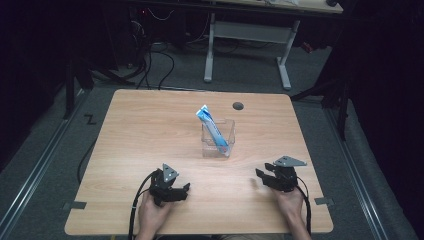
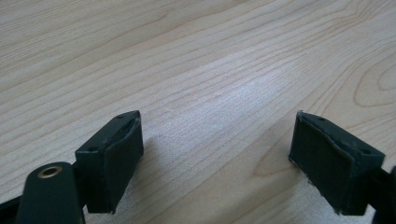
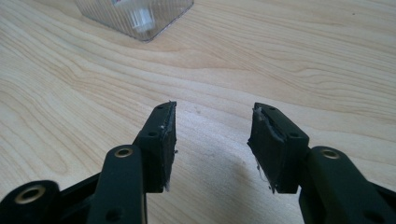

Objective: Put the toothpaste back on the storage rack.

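Clear plastic box [image 1: 218, 138] mid-table, blue tube [image 1: 212, 126] leaning inside, top tilted toward far-left corner. My left hand-held gripper [image 1: 176, 191] and right hand-held gripper [image 1: 266, 176] both released, empty, near edge. Right seems nearer.
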